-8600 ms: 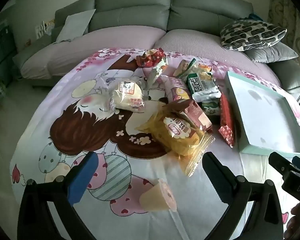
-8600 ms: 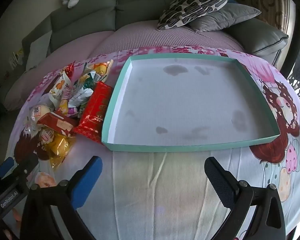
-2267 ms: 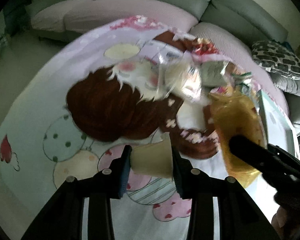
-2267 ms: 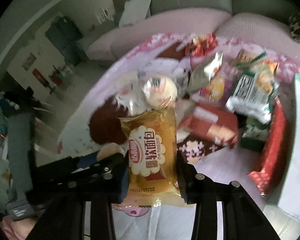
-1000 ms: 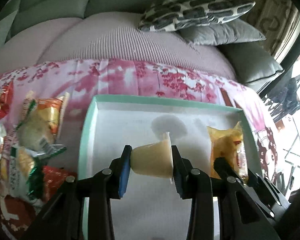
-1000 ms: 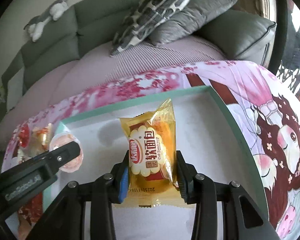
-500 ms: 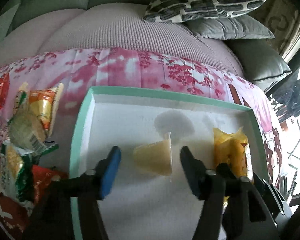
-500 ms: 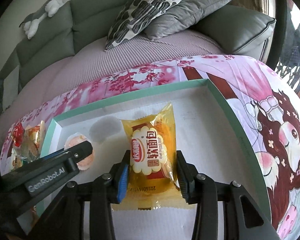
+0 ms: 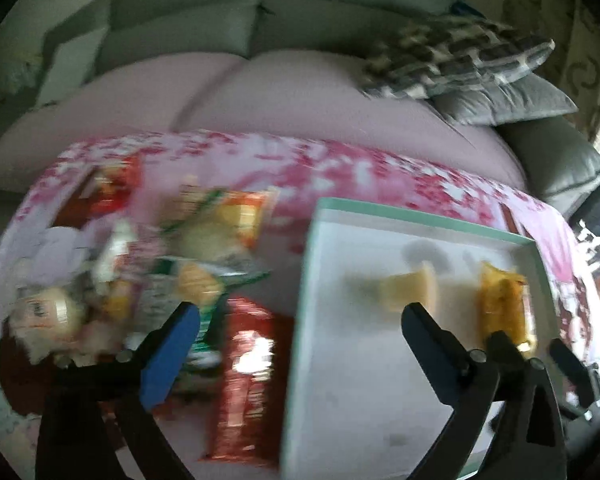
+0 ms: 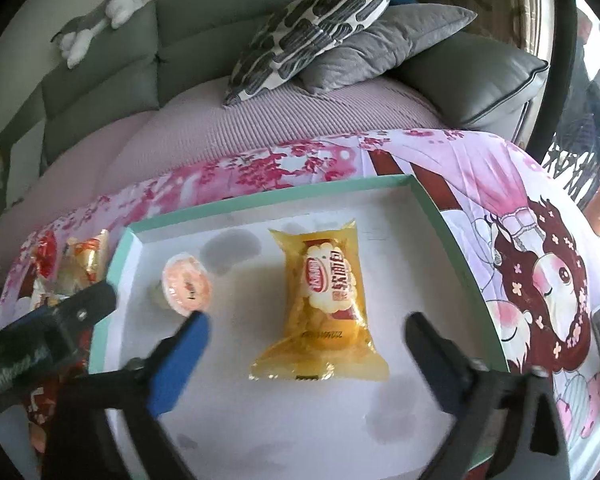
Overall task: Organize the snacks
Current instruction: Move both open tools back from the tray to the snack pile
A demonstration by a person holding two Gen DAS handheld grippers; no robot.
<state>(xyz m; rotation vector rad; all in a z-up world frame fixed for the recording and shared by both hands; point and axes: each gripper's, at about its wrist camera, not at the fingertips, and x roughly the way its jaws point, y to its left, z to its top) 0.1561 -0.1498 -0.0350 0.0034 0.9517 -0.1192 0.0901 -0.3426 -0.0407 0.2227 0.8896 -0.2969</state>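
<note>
A shallow tray with a teal rim [image 10: 268, 194] and white floor lies on the pink cartoon-print cloth. In it lie a yellow bread packet [image 10: 326, 304] and a jelly cup [image 10: 186, 284] on its side. My right gripper [image 10: 306, 328] is open and empty just in front of the packet. In the blurred left wrist view the tray [image 9: 420, 220], jelly cup [image 9: 410, 290] and bread packet [image 9: 504, 304] show at right. My left gripper [image 9: 300, 316] is open and empty, over the tray's left rim and a red packet [image 9: 244, 380].
A pile of loose snack packets [image 9: 204, 252] lies left of the tray, with a round bun packet [image 9: 46, 312] at far left. Behind the table stands a grey sofa with a patterned cushion [image 10: 312, 20] and a grey pillow [image 10: 384, 44].
My right gripper opened and let the bread packet down in the tray. My left gripper, open since half a second ago, swung left off the jelly cup toward the snack pile.
</note>
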